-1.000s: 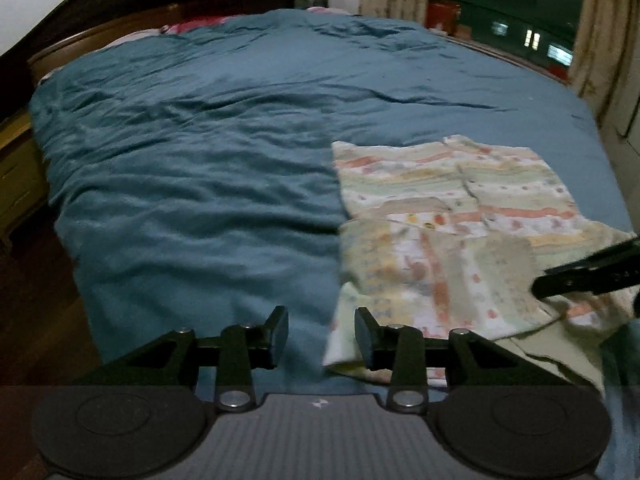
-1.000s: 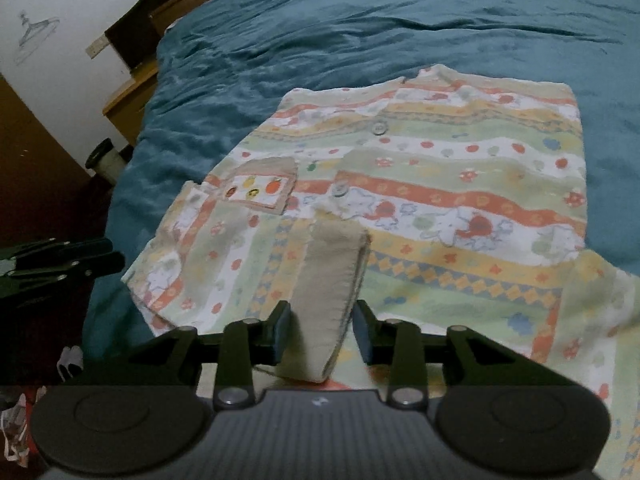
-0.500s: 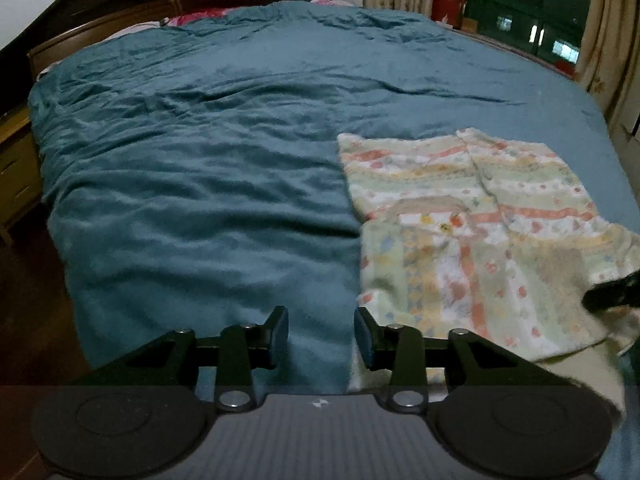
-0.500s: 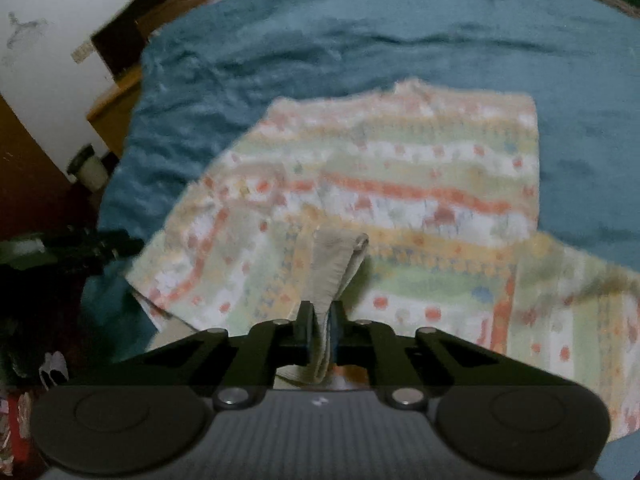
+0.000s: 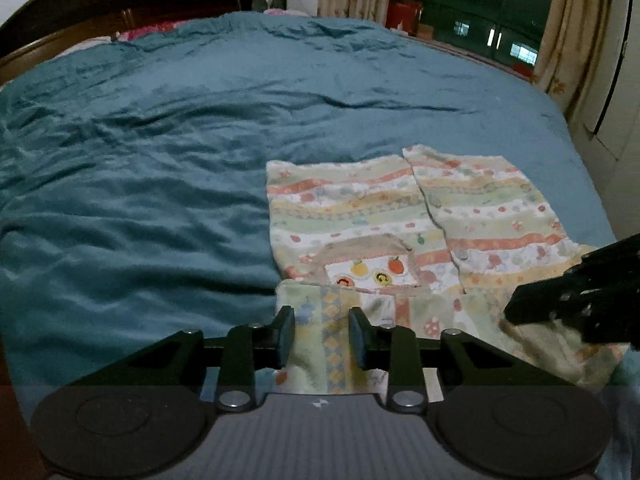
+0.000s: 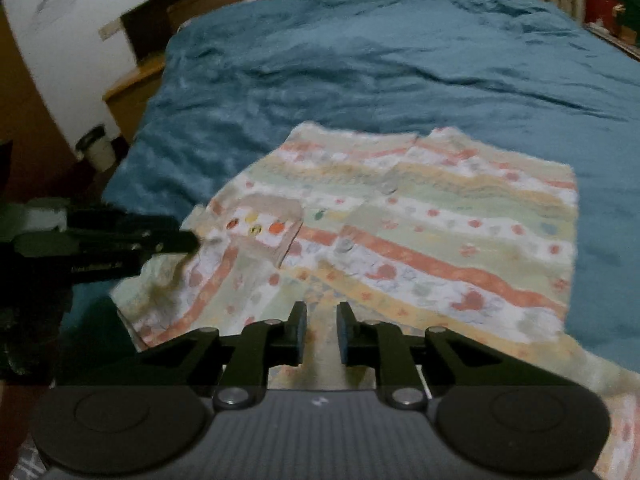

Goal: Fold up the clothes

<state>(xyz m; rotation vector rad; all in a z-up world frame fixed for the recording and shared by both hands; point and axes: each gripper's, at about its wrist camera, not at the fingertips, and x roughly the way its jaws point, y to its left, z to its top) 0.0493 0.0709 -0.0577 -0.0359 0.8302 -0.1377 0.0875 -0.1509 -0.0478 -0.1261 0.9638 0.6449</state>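
Two tongs over a patterned shirt (image 5: pixel 400 216) near the blue bed's (image 5: pixel 160 160) front edge, left tongs (image 5: pixel 321 334) closing, parted around its folded hem, right tongs (image 6: pixel 321 330) reopening, cloth loose between.

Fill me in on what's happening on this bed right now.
A person holding a gripper in each hand is folding a striped, patterned child's shirt spread on a teal blanket. The left gripper has been closing around the shirt's near corner, the fabric between its fingers but not yet pinched. The right gripper sits at the beige cuff, jaws just reopening a little. The pocket with fruit patches faces up.
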